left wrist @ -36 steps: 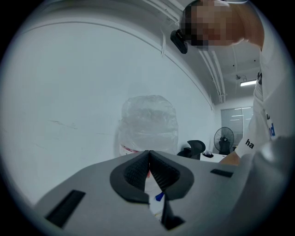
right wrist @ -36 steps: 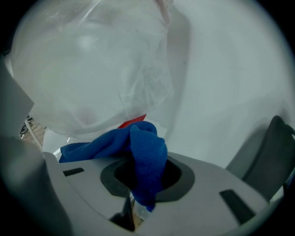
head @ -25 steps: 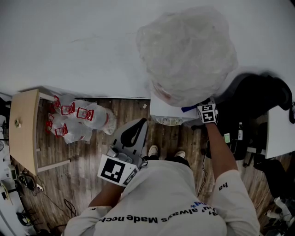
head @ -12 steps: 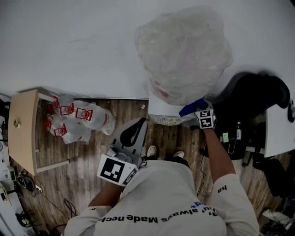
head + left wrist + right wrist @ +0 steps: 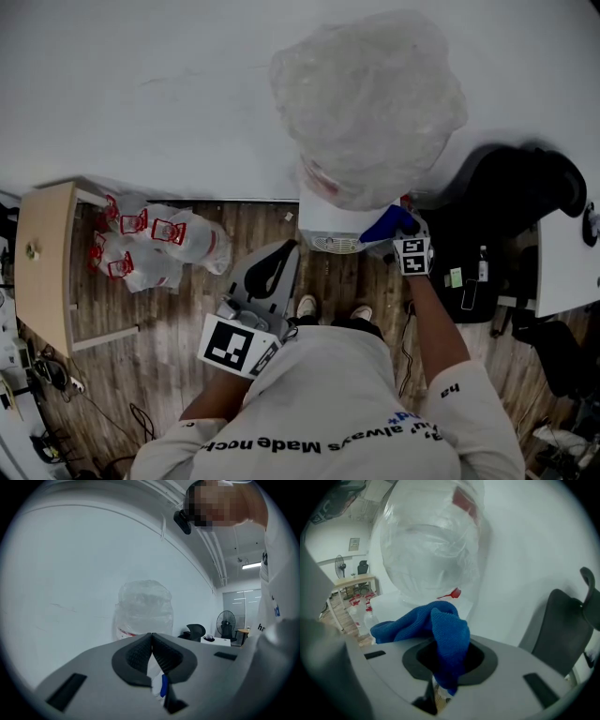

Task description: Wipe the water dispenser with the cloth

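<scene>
Right gripper (image 5: pixel 449 663) clamped on blue cloth (image 5: pixel 436 625) at water dispenser's (image 5: pixel 330 228) top right edge; left gripper (image 5: pixel 152 651) closed, empty, held back; wiping probably just begun, most surfaces left.

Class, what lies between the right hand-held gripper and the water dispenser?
The blue cloth, clamped in that hand-held gripper; the right gripper view shows it.
</scene>
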The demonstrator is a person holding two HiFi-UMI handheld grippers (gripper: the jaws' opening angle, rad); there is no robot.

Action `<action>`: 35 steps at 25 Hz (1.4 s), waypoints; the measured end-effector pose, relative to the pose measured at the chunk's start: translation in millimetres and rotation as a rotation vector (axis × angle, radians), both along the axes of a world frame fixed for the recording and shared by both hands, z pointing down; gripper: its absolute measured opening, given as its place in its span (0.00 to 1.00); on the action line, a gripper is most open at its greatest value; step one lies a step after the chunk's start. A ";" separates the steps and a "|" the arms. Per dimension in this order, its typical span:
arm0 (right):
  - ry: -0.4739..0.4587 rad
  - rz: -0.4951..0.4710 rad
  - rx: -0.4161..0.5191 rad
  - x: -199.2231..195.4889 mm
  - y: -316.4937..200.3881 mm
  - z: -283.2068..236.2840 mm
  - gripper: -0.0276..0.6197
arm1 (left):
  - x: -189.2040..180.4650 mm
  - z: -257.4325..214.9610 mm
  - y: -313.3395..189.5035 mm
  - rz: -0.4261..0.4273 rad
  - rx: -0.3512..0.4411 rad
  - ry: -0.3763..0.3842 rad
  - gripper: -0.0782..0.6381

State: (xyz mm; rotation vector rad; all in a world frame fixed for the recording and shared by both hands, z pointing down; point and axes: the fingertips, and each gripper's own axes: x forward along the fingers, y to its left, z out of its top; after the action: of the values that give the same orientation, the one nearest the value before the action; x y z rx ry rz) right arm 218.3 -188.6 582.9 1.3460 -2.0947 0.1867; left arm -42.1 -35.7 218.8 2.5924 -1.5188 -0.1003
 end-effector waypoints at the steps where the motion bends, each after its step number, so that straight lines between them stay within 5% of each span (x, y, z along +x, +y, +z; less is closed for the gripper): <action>1: 0.000 0.002 0.001 0.5 3.6 0.5 0.15 | 0.1 -0.2 0.4 0.000 0.001 0.001 0.14; 14: -0.006 0.049 -0.020 7.1 26.8 6.6 0.15 | -1.8 -2.5 8.7 0.005 0.006 0.009 0.14; 24: -0.348 0.177 0.027 -33.2 62.7 -55.4 0.17 | -22.0 1.8 12.2 -0.008 0.000 0.017 0.14; 29: -0.548 0.181 -0.045 -90.1 88.9 -61.8 0.17 | -29.3 3.8 12.8 0.000 -0.002 0.018 0.14; 35: -0.675 0.161 -0.155 -157.3 101.1 -49.8 0.17 | -42.5 6.2 14.6 0.001 -0.005 0.018 0.14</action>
State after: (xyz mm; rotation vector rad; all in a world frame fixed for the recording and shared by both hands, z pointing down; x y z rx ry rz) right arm 61.0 -87.5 533.1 1.4905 -2.4257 0.9678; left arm -84.7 -21.1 225.0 2.5818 -1.5097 -0.1192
